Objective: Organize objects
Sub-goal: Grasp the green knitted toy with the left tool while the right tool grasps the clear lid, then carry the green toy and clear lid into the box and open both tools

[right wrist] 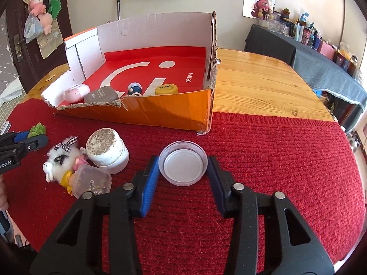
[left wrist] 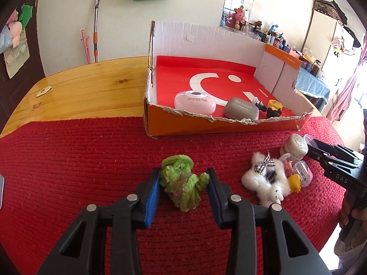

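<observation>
A green frilly scrunchie (left wrist: 183, 184) lies on the red knitted mat between the fingers of my left gripper (left wrist: 184, 176), which is open around it. A clear round lid (right wrist: 183, 166) lies on the mat between the fingers of my right gripper (right wrist: 183, 166), which is open around it. An orange cardboard box (left wrist: 206, 126) with a red lining stands behind; it also shows in the right wrist view (right wrist: 160, 112). Inside it lie a pink case (left wrist: 195, 102), a grey case (left wrist: 242, 111), a small figurine (left wrist: 260, 105) and a yellow-capped item (left wrist: 274, 108).
A white fluffy hair clip (right wrist: 60, 158), a white round jar (right wrist: 107, 150), a clear small box (right wrist: 91, 182) and a yellow toy (right wrist: 65, 178) lie together on the mat between the grippers. The wooden table (right wrist: 263, 84) extends beyond the mat. A phone edge (left wrist: 1, 190) sits far left.
</observation>
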A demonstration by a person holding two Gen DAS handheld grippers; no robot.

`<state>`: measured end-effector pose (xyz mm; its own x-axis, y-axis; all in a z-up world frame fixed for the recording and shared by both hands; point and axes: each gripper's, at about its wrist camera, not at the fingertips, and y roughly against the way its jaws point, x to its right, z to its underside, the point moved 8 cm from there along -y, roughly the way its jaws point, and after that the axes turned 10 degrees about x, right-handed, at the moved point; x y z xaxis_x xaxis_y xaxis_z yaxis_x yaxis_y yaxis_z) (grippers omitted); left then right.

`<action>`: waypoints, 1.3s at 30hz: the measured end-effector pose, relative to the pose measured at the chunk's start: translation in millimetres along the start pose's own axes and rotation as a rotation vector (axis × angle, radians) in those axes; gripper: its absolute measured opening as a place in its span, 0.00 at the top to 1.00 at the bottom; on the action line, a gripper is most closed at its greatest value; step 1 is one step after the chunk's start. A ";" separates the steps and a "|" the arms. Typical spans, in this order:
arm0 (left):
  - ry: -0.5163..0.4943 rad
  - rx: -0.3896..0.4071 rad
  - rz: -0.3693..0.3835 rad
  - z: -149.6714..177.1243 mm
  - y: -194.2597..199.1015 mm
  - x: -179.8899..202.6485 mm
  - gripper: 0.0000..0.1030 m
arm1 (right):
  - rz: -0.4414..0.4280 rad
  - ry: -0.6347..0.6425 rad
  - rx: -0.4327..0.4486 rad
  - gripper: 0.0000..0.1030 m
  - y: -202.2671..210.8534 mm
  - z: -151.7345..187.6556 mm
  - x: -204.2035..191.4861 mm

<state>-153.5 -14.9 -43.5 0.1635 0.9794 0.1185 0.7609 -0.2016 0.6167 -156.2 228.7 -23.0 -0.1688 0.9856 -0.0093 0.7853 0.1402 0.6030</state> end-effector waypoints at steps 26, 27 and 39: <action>-0.037 0.134 0.030 -34.2 38.2 17.3 0.64 | -0.069 0.021 0.122 0.62 41.7 -37.3 -18.5; -0.037 0.138 0.031 -36.0 39.1 17.5 0.64 | -0.071 0.021 0.125 0.62 42.7 -38.7 -19.0; -0.068 0.142 0.082 -74.0 32.4 27.5 0.64 | -0.092 0.061 0.144 0.62 37.4 -75.6 -27.2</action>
<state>-170.8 6.3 37.4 0.2670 0.9577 0.1074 0.8236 -0.2846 0.4906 -167.2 199.9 60.1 -0.2762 0.9611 -0.0085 0.8411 0.2460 0.4816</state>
